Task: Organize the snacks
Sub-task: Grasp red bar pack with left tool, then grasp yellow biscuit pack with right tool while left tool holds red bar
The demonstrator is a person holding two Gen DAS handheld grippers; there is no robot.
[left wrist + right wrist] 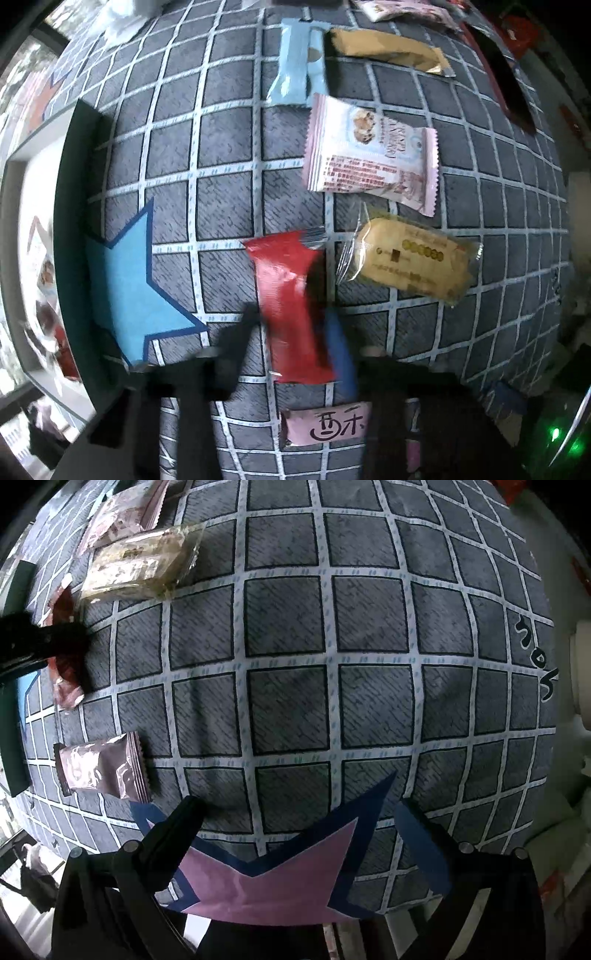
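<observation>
Red snack packet (291, 306) lies between left claw (295, 332) fingers

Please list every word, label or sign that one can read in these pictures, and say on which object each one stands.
"酥": large handwritten-style character on the pink packet near the left gripper.
White and pink snack packet: printed text, too small and blurred to read.
Clear-wrapped biscuit: gold print, unreadable.
Tablecloth: white cursive lettering at its edge, not legible.
</observation>
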